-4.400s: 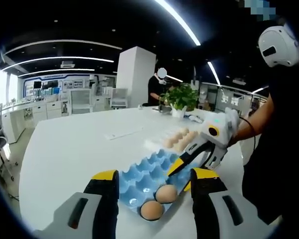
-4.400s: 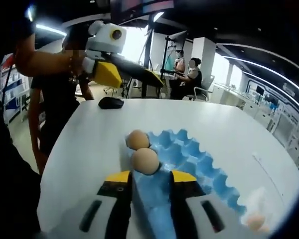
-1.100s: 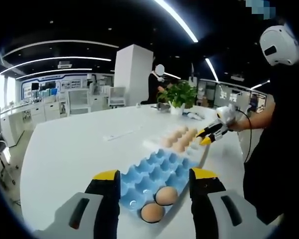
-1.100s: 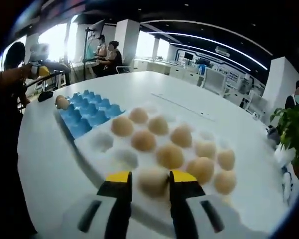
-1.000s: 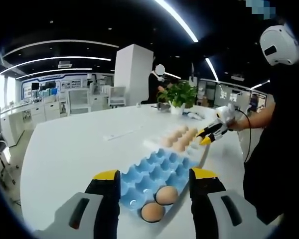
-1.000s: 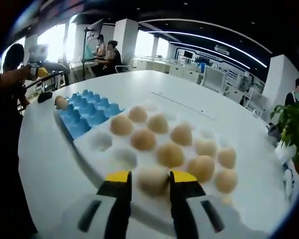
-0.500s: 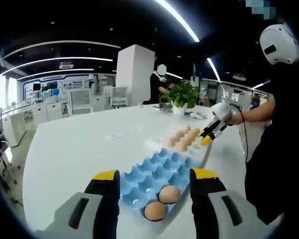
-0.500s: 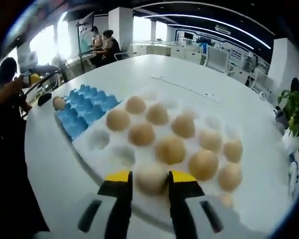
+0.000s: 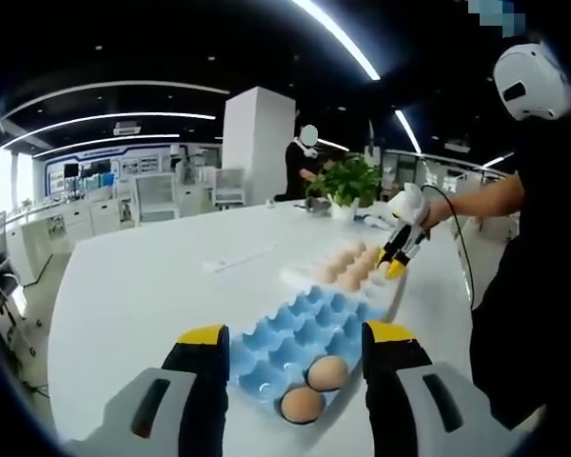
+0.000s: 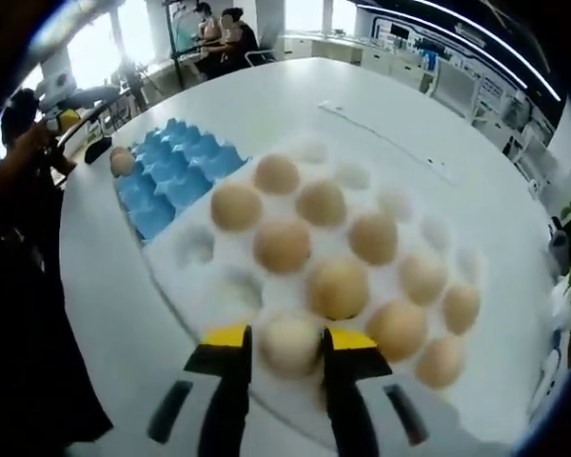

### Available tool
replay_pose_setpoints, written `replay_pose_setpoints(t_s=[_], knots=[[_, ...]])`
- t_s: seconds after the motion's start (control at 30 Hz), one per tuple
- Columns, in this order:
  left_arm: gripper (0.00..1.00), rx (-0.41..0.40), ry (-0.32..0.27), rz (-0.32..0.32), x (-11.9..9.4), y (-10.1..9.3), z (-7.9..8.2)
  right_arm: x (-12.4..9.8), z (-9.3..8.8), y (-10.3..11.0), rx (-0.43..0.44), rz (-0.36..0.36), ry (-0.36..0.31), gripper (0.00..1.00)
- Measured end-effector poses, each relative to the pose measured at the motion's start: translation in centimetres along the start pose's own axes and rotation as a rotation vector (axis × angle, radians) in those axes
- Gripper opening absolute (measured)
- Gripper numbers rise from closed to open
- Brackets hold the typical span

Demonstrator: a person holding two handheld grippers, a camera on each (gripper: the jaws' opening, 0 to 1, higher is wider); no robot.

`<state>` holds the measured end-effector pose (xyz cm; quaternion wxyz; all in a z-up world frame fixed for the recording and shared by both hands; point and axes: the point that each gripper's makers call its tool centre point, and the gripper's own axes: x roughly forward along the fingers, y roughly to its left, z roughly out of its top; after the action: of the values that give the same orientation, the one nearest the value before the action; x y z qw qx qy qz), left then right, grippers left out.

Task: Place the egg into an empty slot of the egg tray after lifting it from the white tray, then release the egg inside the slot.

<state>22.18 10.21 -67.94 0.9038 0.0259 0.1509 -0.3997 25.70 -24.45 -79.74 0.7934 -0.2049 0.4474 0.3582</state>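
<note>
- Right gripper [image 10: 288, 345] closed on a pale egg [image 10: 289, 343] at the near edge of the white tray [image 10: 205, 286], as a second ago; now looking down on the tray more steeply.
- Blue egg tray [image 10: 171, 176] beyond the white one, touching it; two eggs [image 9: 316, 388] in its near slots in the left gripper view.
- Left gripper [image 9: 295, 354] jaws apart, empty, over the blue tray's near end, unchanged.
- Right gripper raised and tilted further downward in the left gripper view.

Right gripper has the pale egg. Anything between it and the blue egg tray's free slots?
Nothing visible blocks it. The right gripper is shut on the pale egg over the white tray. The blue egg tray adjoins that tray; its two brown eggs fill far-end slots.
</note>
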Motion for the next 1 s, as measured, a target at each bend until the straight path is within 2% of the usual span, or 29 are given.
replay_pose_setpoints(t_s=[0.13, 0.3, 0.37, 0.4, 0.47, 0.53, 0.57, 0.63, 0.67, 1.0], knots=[[0.56, 0.001, -0.001, 0.001, 0.0, 0.1, 0.0, 0.1, 0.0, 0.1, 0.000, 0.002, 0.008, 0.31], [0.56, 0.006, -0.001, -0.002, 0.0, -0.1, -0.1, 0.2, 0.0, 0.1, -0.021, -0.010, 0.069, 0.30], [0.56, 0.007, -0.004, 0.001, -0.1, -0.1, 0.0, 0.2, 0.0, 0.0, 0.013, -0.028, 0.094, 0.28], [0.56, 0.005, -0.007, 0.001, -0.1, -0.1, 0.0, 0.2, 0.0, 0.1, -0.011, -0.040, 0.093, 0.27], [0.56, 0.006, -0.008, 0.001, -0.2, -0.2, 0.0, -0.1, 0.0, 0.1, -0.005, -0.061, 0.070, 0.25], [0.56, 0.005, -0.008, 0.006, -0.2, -0.1, -0.1, -0.5, 0.2, -0.1, 0.009, -0.064, -0.004, 0.24], [0.56, 0.002, -0.008, 0.010, -0.3, 0.1, -0.1, -0.6, 0.1, -0.1, 0.074, -0.074, -0.019, 0.24], [0.56, -0.004, -0.009, 0.011, -0.4, 0.1, -0.2, -0.9, 0.1, -0.3, 0.071, -0.083, -0.033, 0.24], [0.57, -0.005, -0.007, 0.013, -0.4, 0.1, -0.3, -1.0, 0.3, -0.4, 0.107, -0.097, -0.053, 0.23], [0.56, -0.006, -0.002, 0.010, -0.2, 0.2, -0.3, -2.4, 1.6, -0.3, 0.040, -0.100, -0.104, 0.23]])
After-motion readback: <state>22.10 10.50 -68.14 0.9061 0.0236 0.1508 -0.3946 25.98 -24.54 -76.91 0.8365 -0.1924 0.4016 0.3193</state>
